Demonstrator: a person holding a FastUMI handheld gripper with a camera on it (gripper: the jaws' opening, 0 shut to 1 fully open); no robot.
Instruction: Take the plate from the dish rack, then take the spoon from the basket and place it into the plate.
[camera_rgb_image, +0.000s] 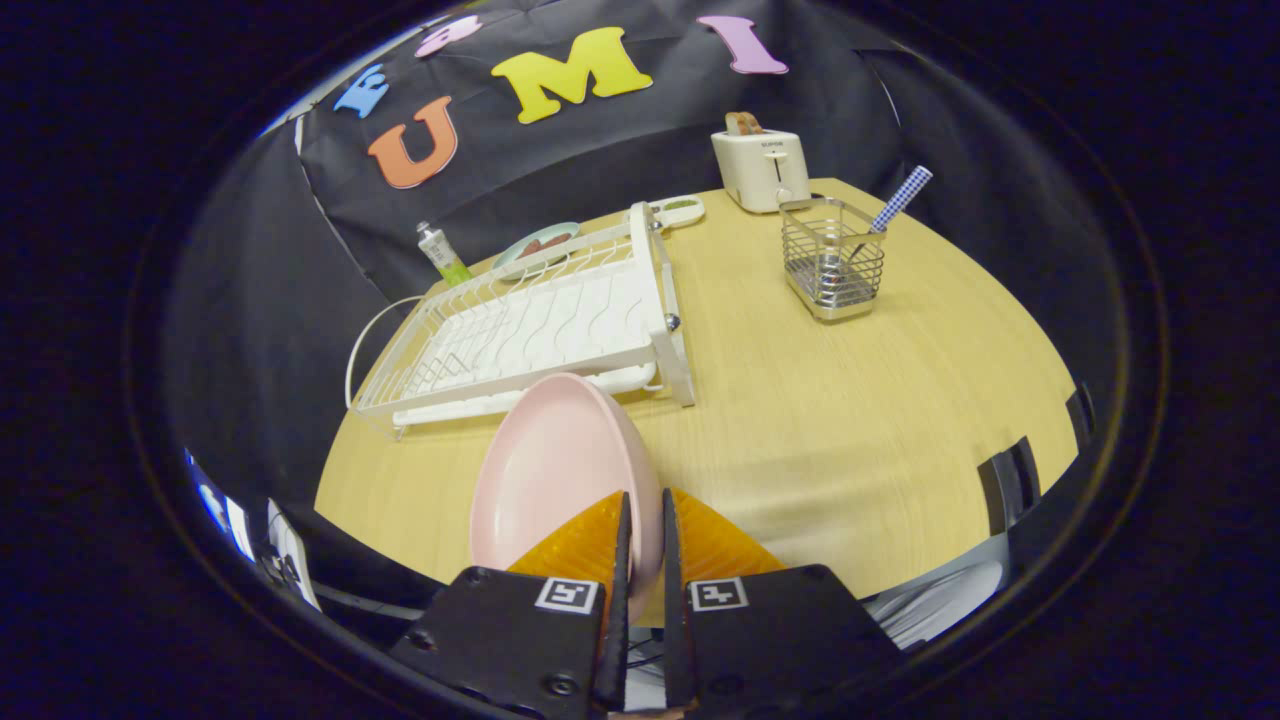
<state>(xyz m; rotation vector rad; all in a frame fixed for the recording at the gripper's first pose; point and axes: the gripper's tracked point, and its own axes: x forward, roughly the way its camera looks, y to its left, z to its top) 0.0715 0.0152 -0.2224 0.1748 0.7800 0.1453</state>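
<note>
Plate (555, 470) first: it is out of the dish rack (530, 325) and I have it pinched by its rim, my gripper (643, 530) clenched on it with a finger on each face. It stands on edge just ahead of me, over the bare worktop (850, 420) and in front of the rack's near end. So I judge the first step nearly done; the plate still needs setting down flat on the wood.

Moving rightward, the rack lies empty beside a small tube (440, 252), with another dish (535, 245) behind it. Further right stands a toaster (760, 168) at the back, and nearer, the wire basket (832, 260) with the spoon (895, 205), its checked handle leaning out over the rim.

Next I should lower the plate onto the open wood between rack and basket, tip it level, and let go. Then I reach well across to the basket and take the spoon by the handle, which looks thin and may twist.
</note>
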